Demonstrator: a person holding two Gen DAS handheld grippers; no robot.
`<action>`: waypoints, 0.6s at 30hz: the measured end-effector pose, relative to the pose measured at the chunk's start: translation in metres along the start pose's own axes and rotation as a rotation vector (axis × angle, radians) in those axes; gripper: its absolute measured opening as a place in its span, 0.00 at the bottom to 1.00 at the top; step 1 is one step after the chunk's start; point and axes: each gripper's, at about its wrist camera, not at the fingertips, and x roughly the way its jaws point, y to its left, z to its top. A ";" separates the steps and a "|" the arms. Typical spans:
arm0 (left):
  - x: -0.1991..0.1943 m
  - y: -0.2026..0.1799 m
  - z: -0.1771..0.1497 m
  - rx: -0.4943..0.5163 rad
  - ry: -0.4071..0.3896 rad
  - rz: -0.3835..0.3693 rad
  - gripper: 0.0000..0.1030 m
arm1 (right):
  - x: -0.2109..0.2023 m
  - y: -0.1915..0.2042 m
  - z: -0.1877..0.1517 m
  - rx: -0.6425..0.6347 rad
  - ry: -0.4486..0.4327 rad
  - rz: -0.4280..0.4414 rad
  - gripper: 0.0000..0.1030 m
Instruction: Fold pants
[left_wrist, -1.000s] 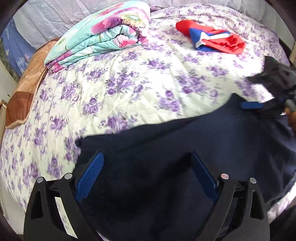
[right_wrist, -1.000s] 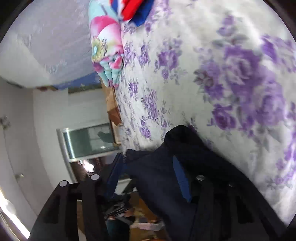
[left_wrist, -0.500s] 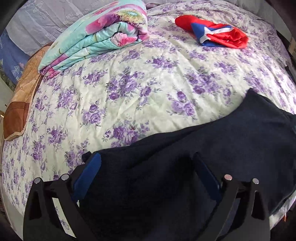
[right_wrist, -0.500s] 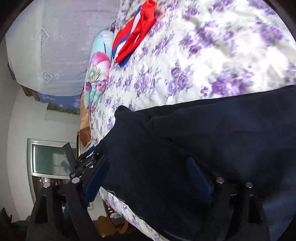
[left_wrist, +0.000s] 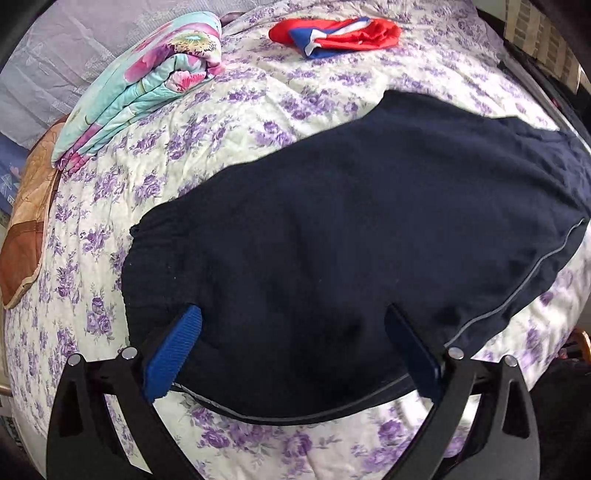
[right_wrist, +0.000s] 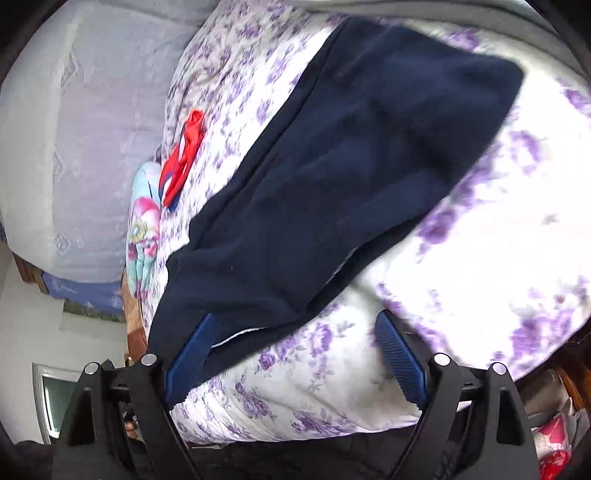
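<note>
Presently the dark navy fleece pants (left_wrist: 351, 236) lie folded lengthwise on the bed's cream quilt with purple flower print (left_wrist: 229, 122), near the bed's front edge, with a thin grey piping line along the lower border. From the left wrist view, the left hand-held gripper (left_wrist: 291, 343) stands with its blue ribbed pads spread wide over the near end of the pants; the cloth lies between the pads, but neither pad presses on it, so nothing is gripped. From the right wrist view, the right hand-held gripper (right_wrist: 295, 347) is also wide, its jaws just beginning to close; its left pad overlaps the edge of the pants, and mostly bare quilt lies between the pads, so it holds nothing. A folded turquoise floral blanket (left_wrist: 147, 77) and a crumpled red and blue garment (left_wrist: 336, 33) lie well apart at the far side of the bed. Risks, in my judgement: the soft, thick fabric may bunch or slide if a pad catches only the top layer, undoing the lengthwise fold. The near border sits close to the bed edge, so a careless pull could drag the pants off. The right view is blurred, so its exact contact is uncertain.
</note>
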 end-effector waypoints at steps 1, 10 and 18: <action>-0.007 -0.002 0.005 -0.013 -0.025 -0.022 0.94 | -0.011 -0.002 0.002 0.003 -0.041 -0.002 0.89; -0.026 -0.090 0.074 -0.049 -0.098 -0.111 0.94 | -0.042 -0.068 0.020 0.237 -0.261 0.108 0.93; -0.030 -0.170 0.116 0.038 -0.092 -0.036 0.94 | -0.037 -0.072 0.047 0.130 -0.283 0.118 0.94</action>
